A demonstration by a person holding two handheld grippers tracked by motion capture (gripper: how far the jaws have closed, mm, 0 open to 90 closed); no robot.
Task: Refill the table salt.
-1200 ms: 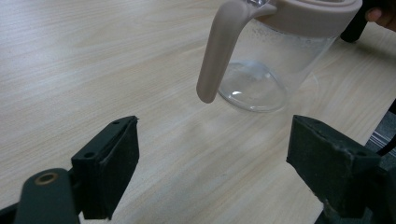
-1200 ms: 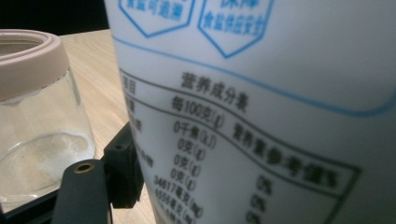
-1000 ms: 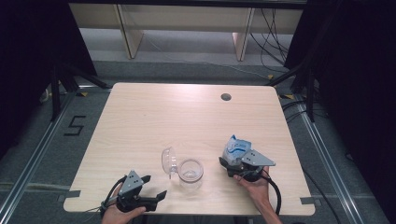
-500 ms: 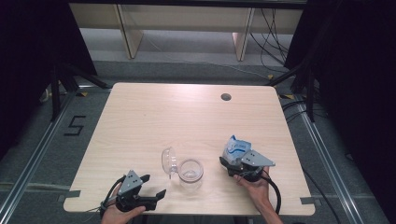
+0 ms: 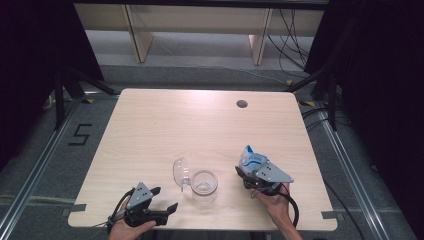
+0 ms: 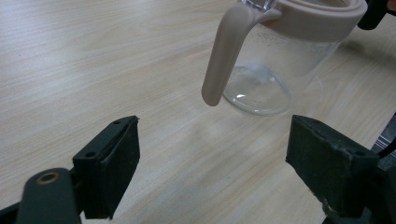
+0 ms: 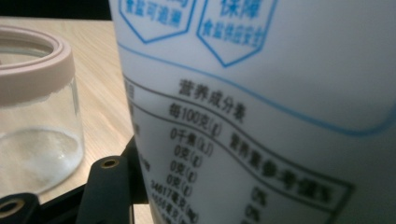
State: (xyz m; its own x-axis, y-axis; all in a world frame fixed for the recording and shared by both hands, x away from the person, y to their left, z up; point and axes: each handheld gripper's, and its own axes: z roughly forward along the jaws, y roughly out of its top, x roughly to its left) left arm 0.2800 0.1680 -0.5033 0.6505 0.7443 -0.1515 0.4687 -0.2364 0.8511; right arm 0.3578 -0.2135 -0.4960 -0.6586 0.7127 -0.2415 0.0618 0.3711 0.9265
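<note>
A clear glass jar [image 5: 204,186] with a beige rim stands near the table's front edge, its clear lid [image 5: 180,172] tipped open to the left. My right gripper [image 5: 246,173] sits just right of the jar, shut on a white bag with blue print [image 5: 251,158]; its jaws have just been closing on the bag. Up close in the right gripper view the bag [image 7: 261,93] rises over one black finger [image 7: 109,191], with the jar [image 7: 32,116] at the left. My left gripper [image 5: 166,198] rests open at the front left, pointing at the jar's beige handle [image 6: 224,56], nothing between its fingers.
The light wooden table [image 5: 200,125] has a round cable hole [image 5: 242,104] at the back right. Beyond the far edge stand pale shelf legs [image 5: 134,35] and loose cables on the grey floor. Black stands flank both sides of the table.
</note>
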